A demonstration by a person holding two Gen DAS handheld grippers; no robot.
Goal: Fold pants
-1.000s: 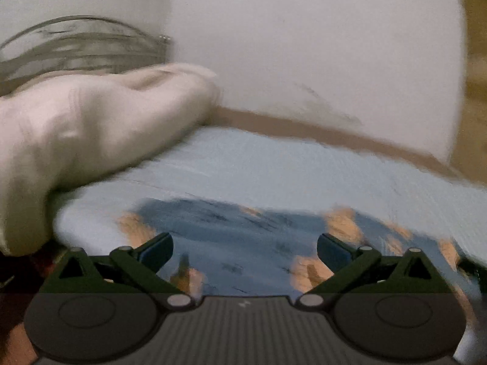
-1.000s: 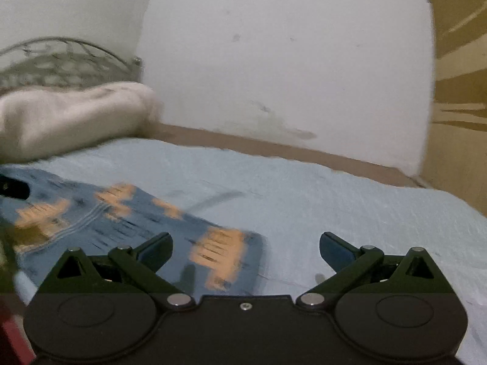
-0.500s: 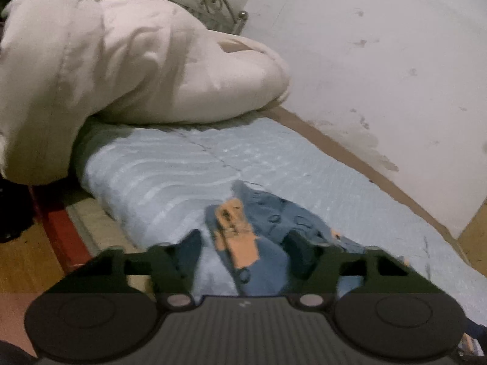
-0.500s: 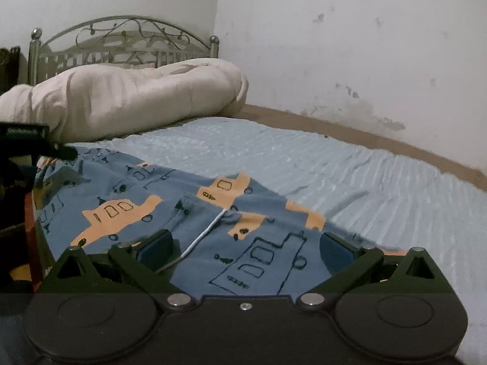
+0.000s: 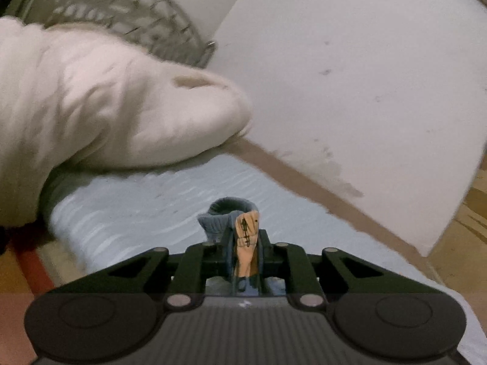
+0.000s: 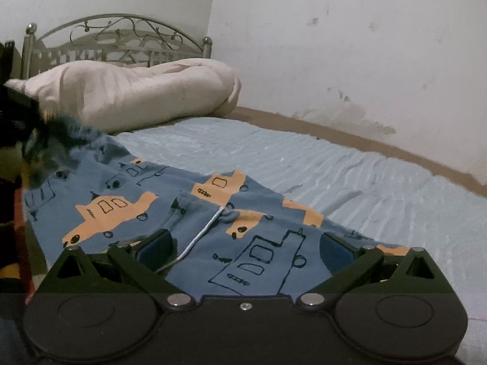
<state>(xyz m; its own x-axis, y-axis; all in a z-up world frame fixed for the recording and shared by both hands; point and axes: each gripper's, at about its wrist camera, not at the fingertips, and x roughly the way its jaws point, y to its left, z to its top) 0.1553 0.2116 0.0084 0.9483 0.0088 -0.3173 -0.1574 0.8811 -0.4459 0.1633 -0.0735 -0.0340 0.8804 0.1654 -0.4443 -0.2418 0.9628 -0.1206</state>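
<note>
Left claw [image 5: 243, 240] clamped on bunched pants [image 5: 245, 237]; right claw [image 6: 245, 248] spread wide over pants flat on bed [image 6: 334, 164].

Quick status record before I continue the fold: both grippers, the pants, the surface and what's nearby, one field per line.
left gripper: shut on a bunched edge of the pants
right gripper: open, low over the pants, holding nothing
pants: blue with orange print, spread mostly flat on the bed; far left corner lifted toward the left gripper
drawstring: white, lying between the right gripper's fingers
bed sheet: light blue, rippled
comforter: cream, bundled at the head of the bed
headboard: metal, scrolled
fold: not yet made
</note>
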